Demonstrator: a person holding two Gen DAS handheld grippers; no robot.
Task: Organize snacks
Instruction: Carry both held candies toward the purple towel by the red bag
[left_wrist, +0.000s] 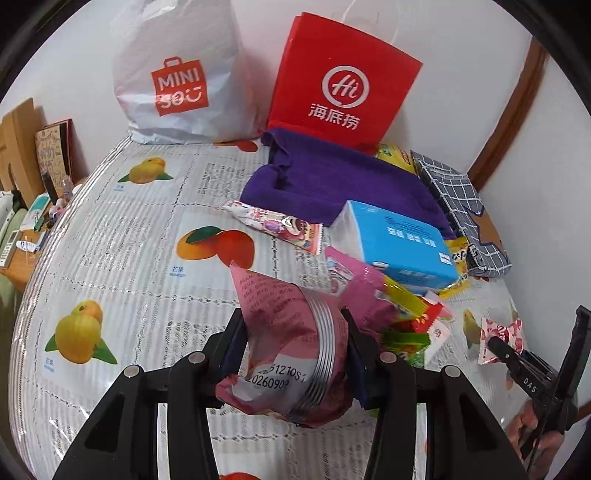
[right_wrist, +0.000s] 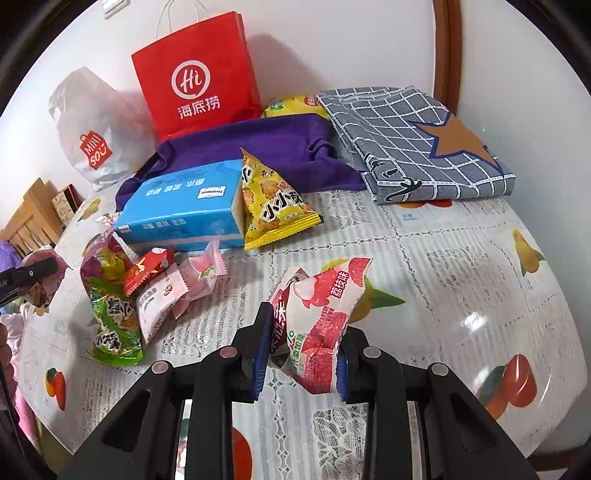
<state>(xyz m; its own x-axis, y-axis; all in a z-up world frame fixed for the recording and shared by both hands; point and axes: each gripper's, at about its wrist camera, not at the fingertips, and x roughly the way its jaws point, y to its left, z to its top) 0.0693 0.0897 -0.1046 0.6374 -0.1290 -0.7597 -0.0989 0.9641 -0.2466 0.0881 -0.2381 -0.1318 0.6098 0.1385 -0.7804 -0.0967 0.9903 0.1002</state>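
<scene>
left tongs (left_wrist: 293, 341) gripping pink snack bag (left_wrist: 291, 343) above table (left_wrist: 147, 229), long axis pointing away. right tongs (right_wrist: 301, 350) clamping lychee packet (right_wrist: 317, 321), standing upright, slightly tilted right.

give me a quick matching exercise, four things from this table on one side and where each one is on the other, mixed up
Things:
1. pink bag
2. lychee packet
3. blue box
4. red bag

Places:
a. standing against the wall
b. in the right tool
c. lying partly on the purple towel
d. in the left tool

Pairs: 1-d, 2-b, 3-c, 4-a
</scene>
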